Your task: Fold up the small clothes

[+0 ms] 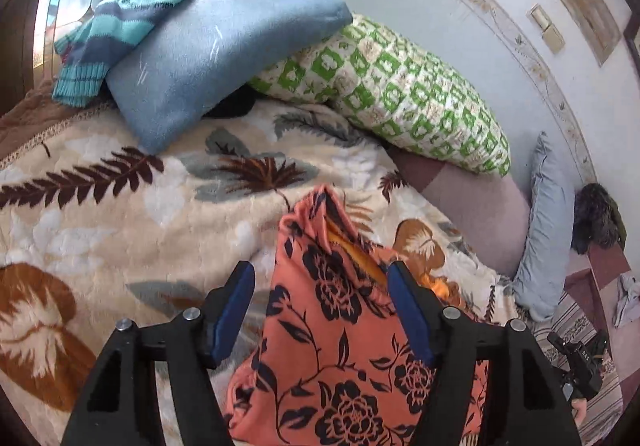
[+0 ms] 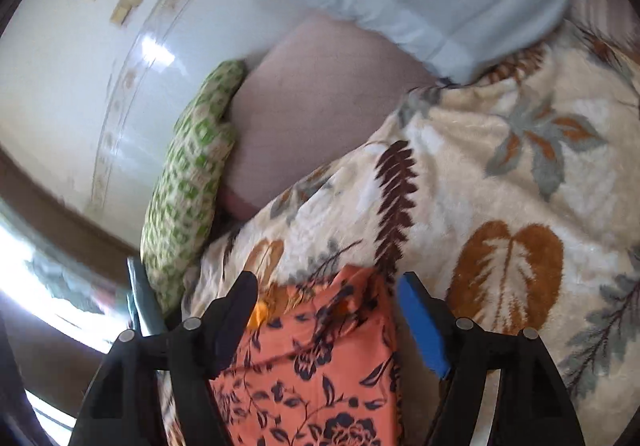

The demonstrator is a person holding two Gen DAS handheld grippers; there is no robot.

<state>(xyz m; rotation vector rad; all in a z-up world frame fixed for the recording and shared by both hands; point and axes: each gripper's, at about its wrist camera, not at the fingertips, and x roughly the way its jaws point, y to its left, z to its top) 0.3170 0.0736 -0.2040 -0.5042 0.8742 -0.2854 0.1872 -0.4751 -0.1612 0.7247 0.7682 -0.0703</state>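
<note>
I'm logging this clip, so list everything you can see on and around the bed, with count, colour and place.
garment: one, orange with dark flowers, on the blanket between both grippers' open jaws
blanket: one, cream with leaf print, covering the bed
blue pillow: one, far end
knitted top: one, turquoise striped, on that pillow
green checked pillow: one, against the wall
pale blue cushion: one, right by the wall
left hand-held gripper: black, blue pads, open
right hand-held gripper: black, blue pads, open
</note>
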